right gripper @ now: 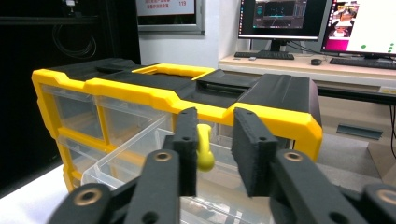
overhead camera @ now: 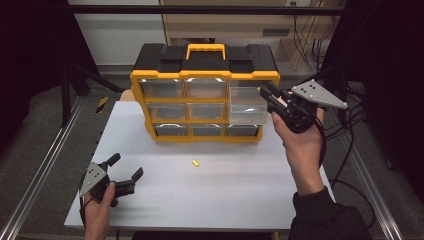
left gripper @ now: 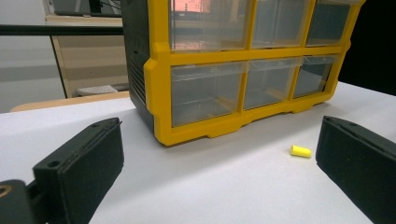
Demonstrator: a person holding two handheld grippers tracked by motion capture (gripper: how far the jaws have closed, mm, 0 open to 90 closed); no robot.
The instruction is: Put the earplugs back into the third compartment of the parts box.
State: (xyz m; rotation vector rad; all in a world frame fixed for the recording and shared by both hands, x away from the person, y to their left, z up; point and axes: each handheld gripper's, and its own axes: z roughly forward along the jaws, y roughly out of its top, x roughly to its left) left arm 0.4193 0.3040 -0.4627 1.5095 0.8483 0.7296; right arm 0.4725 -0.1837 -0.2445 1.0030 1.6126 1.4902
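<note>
Right claw [right gripper: 212,156], centre frame: jaws apart, yellow earplug [right gripper: 204,151] against the left jaw (grip uncertain), above the open drawer [right gripper: 140,154]. Left claw [overhead camera: 125,169] open.

Organiser [left gripper: 243,70]: top row and right end cut off by the left gripper view's edge.
Left hand-held gripper [left gripper: 210,172]: both jaws cut at the bottom and right edges of that view.
Yellow piece [right gripper: 204,150] at the right hand-held gripper [right gripper: 215,154]: left part hidden behind the left jaw; contact with the right jaw cannot be told.
Open drawer [right gripper: 140,158]: front cut off below, partly hidden by the jaws.
Plug [overhead camera: 195,163] on the desk [overhead camera: 240,190]: too small in the high view to tell its shape.
</note>
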